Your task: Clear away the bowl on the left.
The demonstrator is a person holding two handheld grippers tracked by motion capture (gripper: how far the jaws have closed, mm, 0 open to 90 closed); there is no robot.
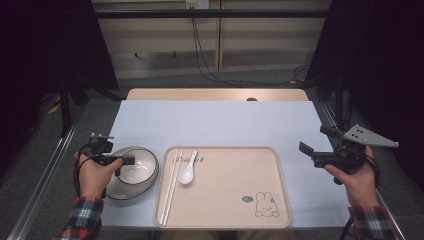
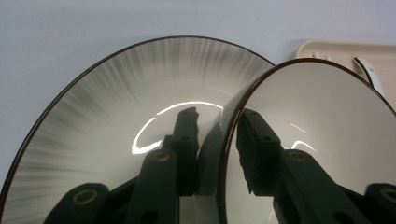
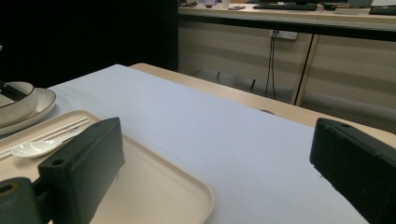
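Your left gripper has its jaws on either side of the rim of one bowl, which sits on one plate left of the single tray. On the tray: one spoon, two chopsticks. Your right gripper hangs open and empty.

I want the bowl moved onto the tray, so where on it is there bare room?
The tray is bare across its middle and right, from the spoon over to the rabbit print. Its left edge is crowded: chopsticks lie there beside the spoon. The left tool straddles the rim of the bowl, which sits on a plate.
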